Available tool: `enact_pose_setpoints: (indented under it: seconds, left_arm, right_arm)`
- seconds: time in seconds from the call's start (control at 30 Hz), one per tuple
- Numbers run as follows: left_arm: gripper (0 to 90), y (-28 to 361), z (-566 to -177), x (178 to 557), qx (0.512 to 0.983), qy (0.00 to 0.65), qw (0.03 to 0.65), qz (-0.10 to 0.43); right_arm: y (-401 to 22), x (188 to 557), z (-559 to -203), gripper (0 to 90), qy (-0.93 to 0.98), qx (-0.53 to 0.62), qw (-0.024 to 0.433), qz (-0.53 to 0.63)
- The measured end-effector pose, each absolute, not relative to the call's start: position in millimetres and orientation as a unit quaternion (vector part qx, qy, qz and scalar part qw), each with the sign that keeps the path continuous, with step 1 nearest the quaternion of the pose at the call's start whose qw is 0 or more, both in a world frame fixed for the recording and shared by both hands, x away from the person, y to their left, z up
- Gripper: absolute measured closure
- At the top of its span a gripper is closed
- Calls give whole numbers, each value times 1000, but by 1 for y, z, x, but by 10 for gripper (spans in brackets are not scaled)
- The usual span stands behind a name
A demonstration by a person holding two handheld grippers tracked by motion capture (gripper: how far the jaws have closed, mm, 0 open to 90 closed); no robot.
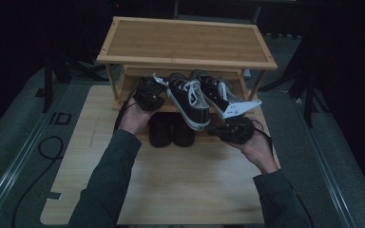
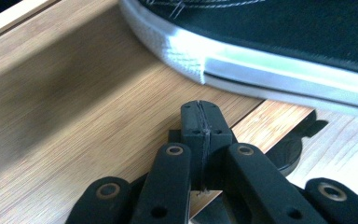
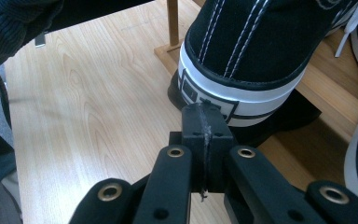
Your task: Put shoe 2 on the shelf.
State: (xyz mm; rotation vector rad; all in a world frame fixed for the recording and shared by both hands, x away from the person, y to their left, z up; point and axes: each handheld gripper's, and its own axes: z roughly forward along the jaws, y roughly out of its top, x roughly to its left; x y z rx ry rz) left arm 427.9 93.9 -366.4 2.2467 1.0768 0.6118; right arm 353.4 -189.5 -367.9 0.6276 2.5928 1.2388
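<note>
Two black canvas sneakers with white soles lie on the lower shelf of a bamboo shoe rack (image 1: 185,59), heels toward me. The left sneaker (image 1: 190,102) overhangs the shelf's front edge; the right sneaker (image 1: 212,91) lies beside it. My left gripper (image 1: 161,93) is shut and empty at the left sneaker's side; in the left gripper view its tips (image 2: 200,112) sit over the shelf board, just short of the white sole (image 2: 261,65). My right gripper (image 1: 212,129) is shut and empty, its tips (image 3: 204,114) right at the left sneaker's heel (image 3: 242,51).
A pair of dark shoes (image 1: 171,129) stands on the light wooden table (image 1: 171,185) beneath the shelf, seen as a dark shoe (image 3: 284,116) in the right gripper view. The rack's top shelf is bare. A cable (image 1: 47,147) lies on the floor at left.
</note>
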Motion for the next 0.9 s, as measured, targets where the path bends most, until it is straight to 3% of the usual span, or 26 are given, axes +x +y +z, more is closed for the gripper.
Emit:
enact_pose_setpoints:
  seconds: [0.9]
  left_arm:
    - [900, 103, -368, 422, 836, 405, 277, 246]
  right_arm:
    - [-162, 356, -371, 900, 881, 181, 82, 429]
